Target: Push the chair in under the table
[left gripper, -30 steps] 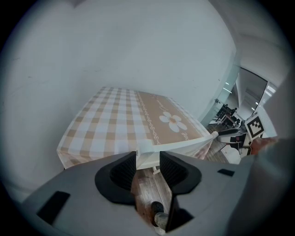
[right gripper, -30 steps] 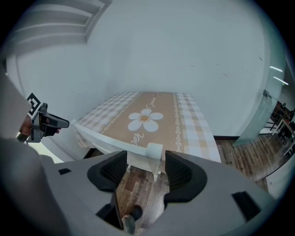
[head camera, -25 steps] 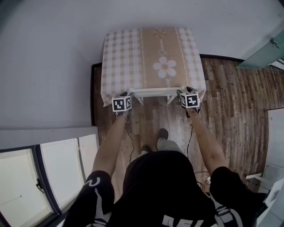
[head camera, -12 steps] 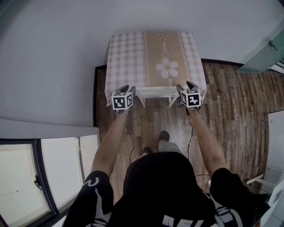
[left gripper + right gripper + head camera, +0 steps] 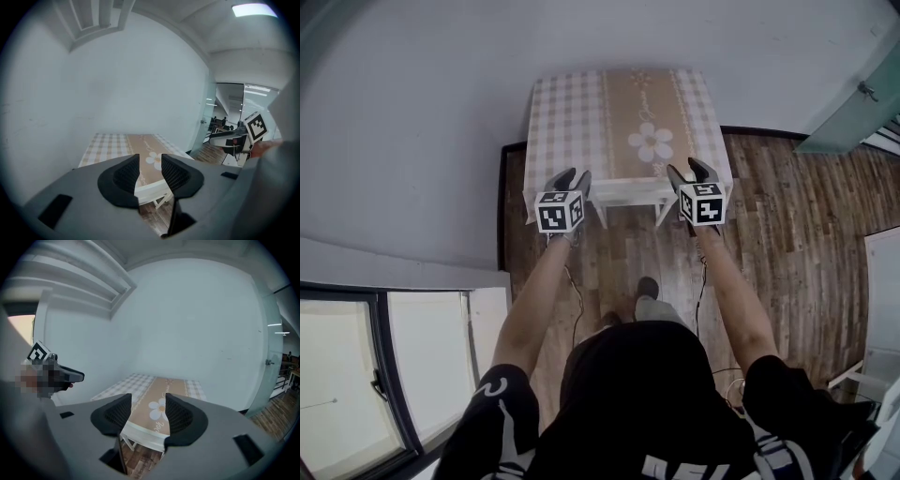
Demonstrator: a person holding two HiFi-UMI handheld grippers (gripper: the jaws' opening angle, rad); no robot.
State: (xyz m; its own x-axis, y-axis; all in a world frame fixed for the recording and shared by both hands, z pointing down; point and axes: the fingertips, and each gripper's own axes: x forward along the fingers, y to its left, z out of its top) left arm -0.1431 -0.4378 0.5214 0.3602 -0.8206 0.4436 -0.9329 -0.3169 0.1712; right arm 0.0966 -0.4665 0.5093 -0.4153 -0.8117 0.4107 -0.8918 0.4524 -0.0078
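The table (image 5: 572, 122) with a checked cloth and a flower runner stands against the wall. The white chair (image 5: 630, 196) is tucked under its near edge; only the top rail shows. My left gripper (image 5: 570, 176) hangs above the table's near left corner, my right gripper (image 5: 690, 169) above the near right corner, both clear of the chair. Both pairs of jaws are closing with nothing between them. In the left gripper view the left gripper (image 5: 150, 164) frames the cloth and the chair rail (image 5: 152, 190). In the right gripper view the right gripper (image 5: 147, 406) does the same over the rail (image 5: 143, 434).
A wood floor (image 5: 787, 206) lies around the table, with white walls behind it and to the left. A glass door (image 5: 862, 103) stands at the upper right and a window (image 5: 394, 366) at the lower left. The person's feet (image 5: 647, 286) are behind the chair.
Both grippers have lifted off the chair's top rail and risen over the table's near edge. The right jaws have narrowed a little. The chair has not moved.
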